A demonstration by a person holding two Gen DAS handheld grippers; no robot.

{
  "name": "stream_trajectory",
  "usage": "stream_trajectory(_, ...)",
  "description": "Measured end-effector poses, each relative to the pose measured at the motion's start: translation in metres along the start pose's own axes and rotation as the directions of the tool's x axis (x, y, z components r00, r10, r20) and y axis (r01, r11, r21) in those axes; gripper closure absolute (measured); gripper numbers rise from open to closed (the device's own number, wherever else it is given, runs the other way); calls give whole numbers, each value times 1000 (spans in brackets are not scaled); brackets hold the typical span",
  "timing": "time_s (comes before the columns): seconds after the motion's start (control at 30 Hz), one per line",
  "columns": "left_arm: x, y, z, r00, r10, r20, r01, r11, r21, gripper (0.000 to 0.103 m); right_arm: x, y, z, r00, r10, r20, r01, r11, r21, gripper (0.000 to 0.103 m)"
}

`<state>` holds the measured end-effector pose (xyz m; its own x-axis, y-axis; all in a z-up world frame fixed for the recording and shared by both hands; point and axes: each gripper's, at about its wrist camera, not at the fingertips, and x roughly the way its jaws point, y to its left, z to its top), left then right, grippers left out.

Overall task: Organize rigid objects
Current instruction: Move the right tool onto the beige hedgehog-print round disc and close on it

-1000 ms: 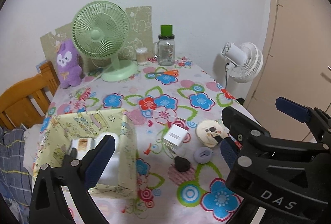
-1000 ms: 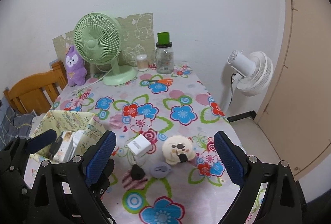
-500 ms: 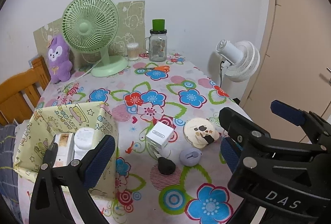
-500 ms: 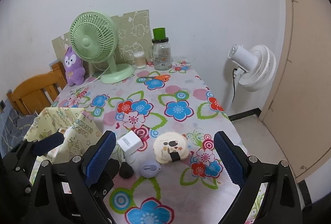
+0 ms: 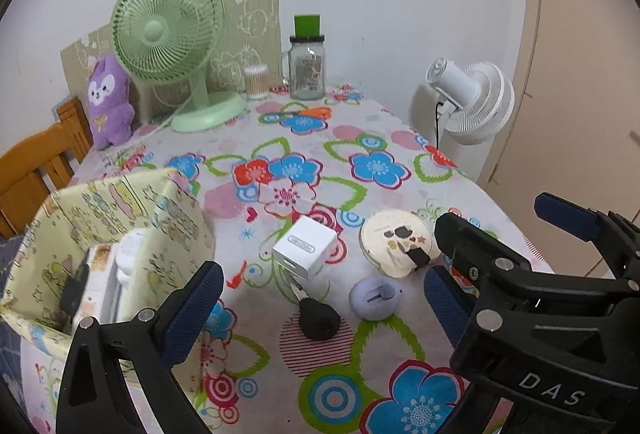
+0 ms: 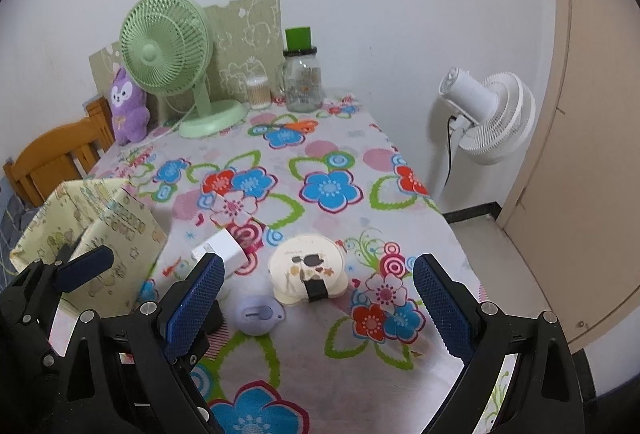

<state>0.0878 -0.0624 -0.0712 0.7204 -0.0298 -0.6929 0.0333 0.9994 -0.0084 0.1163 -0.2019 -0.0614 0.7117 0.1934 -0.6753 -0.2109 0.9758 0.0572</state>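
Several small objects lie together on the flowered tablecloth: a white cube charger (image 5: 306, 248) (image 6: 222, 248), a black plug (image 5: 319, 320) (image 6: 212, 314), a lilac round piece (image 5: 374, 298) (image 6: 259, 314) and a cream round case with a black clasp (image 5: 396, 242) (image 6: 306, 268). To their left stands a yellow patterned fabric box (image 5: 120, 209) (image 6: 100, 222) holding a few items. My left gripper (image 5: 320, 304) hovers open above the plug, holding nothing. My right gripper (image 6: 318, 302) is open and hovers over the cream case and lilac piece.
At the table's far end stand a green desk fan (image 5: 168, 21), a purple plush (image 5: 108, 101), a glass jar with a green lid (image 5: 306, 67) and a cotton-swab tub (image 5: 256, 81). A wooden chair (image 5: 36, 169) is on the left. A white floor fan (image 6: 492, 113) is past the right edge.
Both views have drifted slightly. In the right wrist view the objects slid left and up. Both grippers stayed open, and no object moved.
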Motion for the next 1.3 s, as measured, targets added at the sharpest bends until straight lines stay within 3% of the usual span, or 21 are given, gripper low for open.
stream_trajectory(0.83,77,1,-2,995,52,-87,-49,998,36,4,86,-1,-5,992,8,-124,-10,1000,-16,6)
stream_trajectory(1.3,98,8,0,988,29,-149,-27,1000,12,4,123,4,-4,970,28,-242,-26,1000,12,6)
